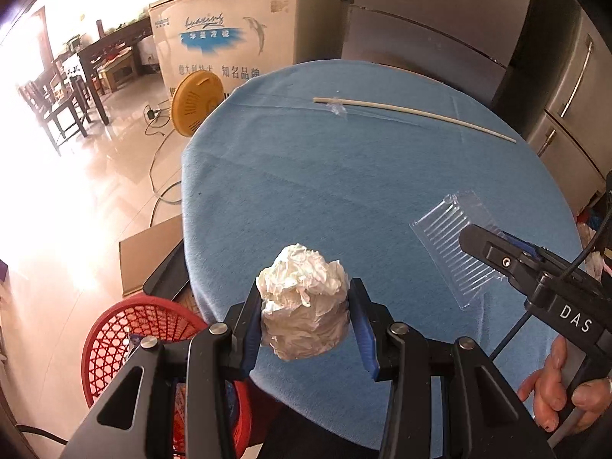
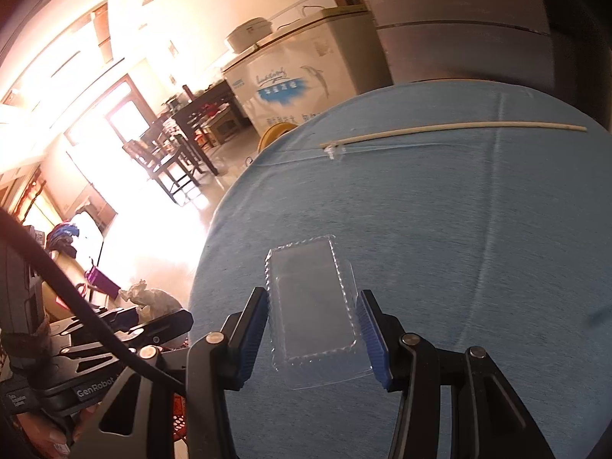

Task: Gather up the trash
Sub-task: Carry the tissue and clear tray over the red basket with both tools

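My left gripper (image 1: 304, 325) is shut on a crumpled white tissue wad (image 1: 304, 306), held above the near left edge of the blue table (image 1: 325, 191). The wad also shows in the right wrist view (image 2: 149, 300). My right gripper (image 2: 313, 329) has its blue pads on both sides of a clear plastic tray (image 2: 311, 306) that lies on the table; the pads look to touch its edges. The tray and right gripper show in the left wrist view (image 1: 455, 241). A thin pale stick (image 1: 413, 116) with a scrap of clear plastic (image 1: 336, 109) lies at the far side.
A red mesh basket (image 1: 126, 336) stands on the floor below the table's near left edge. A flat cardboard piece (image 1: 149, 256) lies beside it. A yellow round fan (image 1: 197, 101), cables and a white chest freezer (image 1: 244, 38) are beyond the table.
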A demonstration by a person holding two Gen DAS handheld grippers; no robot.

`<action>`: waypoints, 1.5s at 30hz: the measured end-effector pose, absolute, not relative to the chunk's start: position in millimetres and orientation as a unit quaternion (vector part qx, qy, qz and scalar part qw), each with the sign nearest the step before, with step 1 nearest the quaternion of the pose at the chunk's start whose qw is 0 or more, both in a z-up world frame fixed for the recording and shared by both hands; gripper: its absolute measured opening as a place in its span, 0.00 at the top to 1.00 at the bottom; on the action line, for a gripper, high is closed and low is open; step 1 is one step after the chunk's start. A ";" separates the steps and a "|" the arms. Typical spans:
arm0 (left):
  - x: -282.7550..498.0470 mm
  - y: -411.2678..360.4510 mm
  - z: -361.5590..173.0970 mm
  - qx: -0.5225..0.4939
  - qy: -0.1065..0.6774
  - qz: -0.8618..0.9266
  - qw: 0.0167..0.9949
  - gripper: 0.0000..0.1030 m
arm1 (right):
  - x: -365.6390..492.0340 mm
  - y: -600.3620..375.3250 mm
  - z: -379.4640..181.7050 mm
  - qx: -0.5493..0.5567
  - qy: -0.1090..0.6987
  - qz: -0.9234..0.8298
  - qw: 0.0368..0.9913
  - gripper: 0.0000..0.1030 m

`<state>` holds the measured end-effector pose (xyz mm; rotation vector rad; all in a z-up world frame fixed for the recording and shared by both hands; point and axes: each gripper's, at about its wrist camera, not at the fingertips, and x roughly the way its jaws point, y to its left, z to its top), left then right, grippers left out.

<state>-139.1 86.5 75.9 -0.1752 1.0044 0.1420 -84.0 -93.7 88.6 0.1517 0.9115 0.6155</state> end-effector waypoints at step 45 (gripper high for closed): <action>-238.4 188.1 48.1 -0.117 0.536 0.206 0.811 0.57 | -126.8 65.8 78.3 0.006 0.458 0.467 0.756 0.50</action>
